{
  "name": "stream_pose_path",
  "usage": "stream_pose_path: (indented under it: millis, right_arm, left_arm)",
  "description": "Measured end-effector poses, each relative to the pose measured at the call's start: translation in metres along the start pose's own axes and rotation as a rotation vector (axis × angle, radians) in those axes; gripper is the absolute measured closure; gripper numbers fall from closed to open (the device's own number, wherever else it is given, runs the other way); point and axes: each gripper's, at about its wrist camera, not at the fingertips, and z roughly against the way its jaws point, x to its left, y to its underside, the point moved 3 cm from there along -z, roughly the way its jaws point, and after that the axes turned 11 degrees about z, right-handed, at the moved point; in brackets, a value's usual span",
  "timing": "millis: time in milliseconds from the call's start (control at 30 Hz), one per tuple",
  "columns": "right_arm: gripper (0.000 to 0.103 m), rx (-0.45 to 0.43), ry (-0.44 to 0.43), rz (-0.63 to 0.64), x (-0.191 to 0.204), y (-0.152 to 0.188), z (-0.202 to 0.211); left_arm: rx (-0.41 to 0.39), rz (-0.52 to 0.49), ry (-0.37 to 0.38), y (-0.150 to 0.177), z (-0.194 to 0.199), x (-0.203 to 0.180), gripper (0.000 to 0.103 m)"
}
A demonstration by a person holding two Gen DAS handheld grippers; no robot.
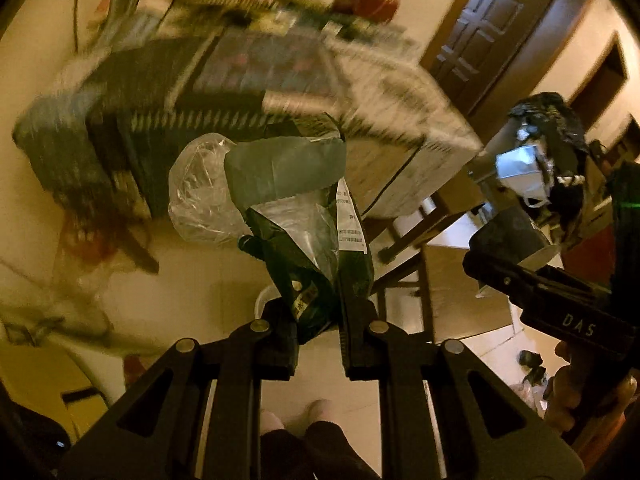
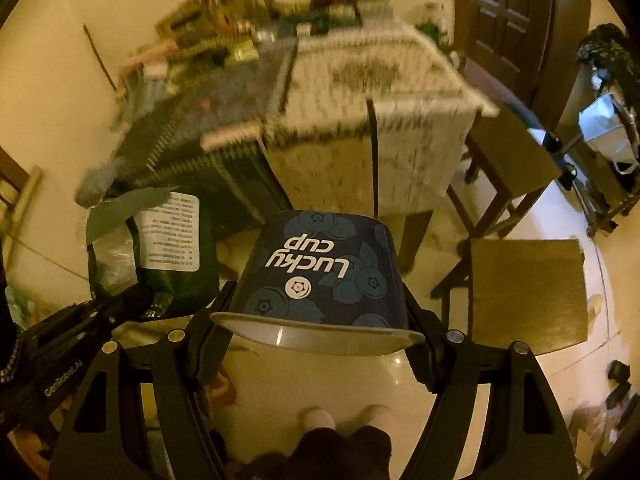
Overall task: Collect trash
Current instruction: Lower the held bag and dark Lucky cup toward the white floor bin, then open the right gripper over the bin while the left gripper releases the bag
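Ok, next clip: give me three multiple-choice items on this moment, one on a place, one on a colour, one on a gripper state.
1. Where is the dark green snack bag?
A. between the left gripper's jaws
B. on the table
C. on the wooden stool

2. What colour is the paper cup?
A. red
B. dark blue
C. plain white

3. How do the right gripper's jaws stand?
A. wide open on nothing
B. fully shut, empty
C. closed on the cup

Answers:
1 A, the bag sticks up from between the jaws.
2 B, blue with berry print and white lettering.
3 C, both jaws press the cup's sides near its rim.
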Motion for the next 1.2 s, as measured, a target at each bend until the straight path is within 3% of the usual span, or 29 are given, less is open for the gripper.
stream_pose_path:
  millis: [267,433,567,633,700,833,1200]
  right_arm:
    - [0.031,0.102,-0.037,0.023,-0.009,0.039,-0.115]
    - [0.031,0.101,-0.063,0.049,-0.009,0.052,-0.175]
    - [0.029,0.055,-0.14,0.051,-0.009,0.057,-0.21]
    - [0.022,0.07,-0.147,0.045,-0.011,0.06,-0.229]
    - [0.022,0.1,-0.138,0.036,-0.017,0.062,-0.25]
    - [0.022,0.143,-0.146,-0.004,-0.03,0.068,-0.269]
    - [0.022,0.196,-0.056,-0.084,-0.076,0.077,-0.274]
  left_arm:
    - [0.076,0.06,-0.112,0.039,-0.107,0.065,0.088]
    - [0.102,0.096,-0.142,0.056,-0.159,0.098,0.088]
    - [0.124,0.106,-0.158,0.069,-0.201,0.119,0.088]
    - [0.135,0.102,-0.165,0.072,-0.219,0.125,0.088]
    - [0.153,0.1,-0.172,0.077,-0.238,0.13,0.088]
    - [0.197,0.089,-0.171,0.08,-0.268,0.13,0.088]
    - [0.332,0.022,-0.124,0.098,-0.353,0.091,0.086]
